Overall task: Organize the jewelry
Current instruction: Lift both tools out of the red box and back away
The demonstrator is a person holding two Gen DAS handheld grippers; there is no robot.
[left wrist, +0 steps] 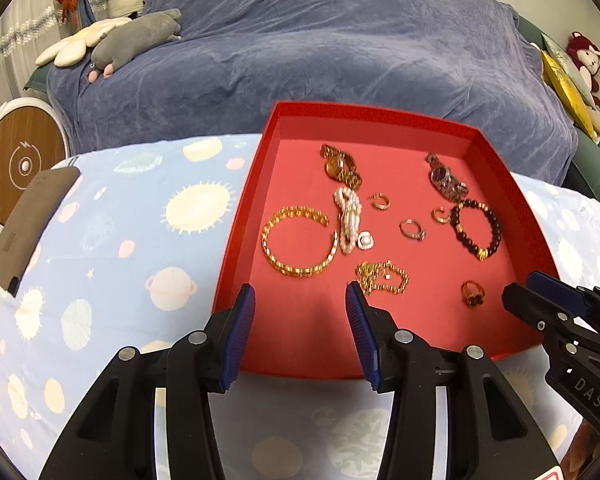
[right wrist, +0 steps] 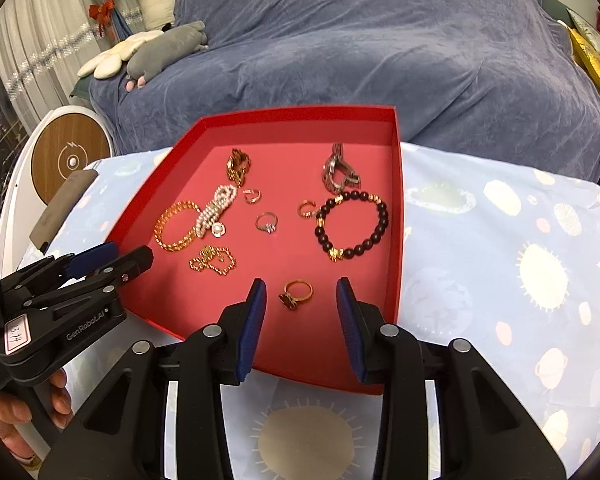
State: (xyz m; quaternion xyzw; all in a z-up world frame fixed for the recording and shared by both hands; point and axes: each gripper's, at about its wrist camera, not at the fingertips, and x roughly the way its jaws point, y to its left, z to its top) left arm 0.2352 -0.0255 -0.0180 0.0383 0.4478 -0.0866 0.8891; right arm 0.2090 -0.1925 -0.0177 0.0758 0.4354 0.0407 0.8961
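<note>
Red tray (left wrist: 496, 184) holding a gold bangle (left wrist: 300, 242), white pearl strand (left wrist: 348, 218), dark beaded bracelet (right wrist: 354, 226) with gold spacers. Pale blue cloth (right wrist: 500, 240) printed with cream suns and planets. Slate-blue bedspread (left wrist: 340, 48). Black claws with blue pads (right wrist: 252, 320).

Grey plush toy (left wrist: 136, 42) on blue blanket (left wrist: 340, 48)

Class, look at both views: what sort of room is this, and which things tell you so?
Probably a bedroom or living room at home: a blue throw covers soft furniture, plush toys lie on it, and curtains hang at the left.
</note>
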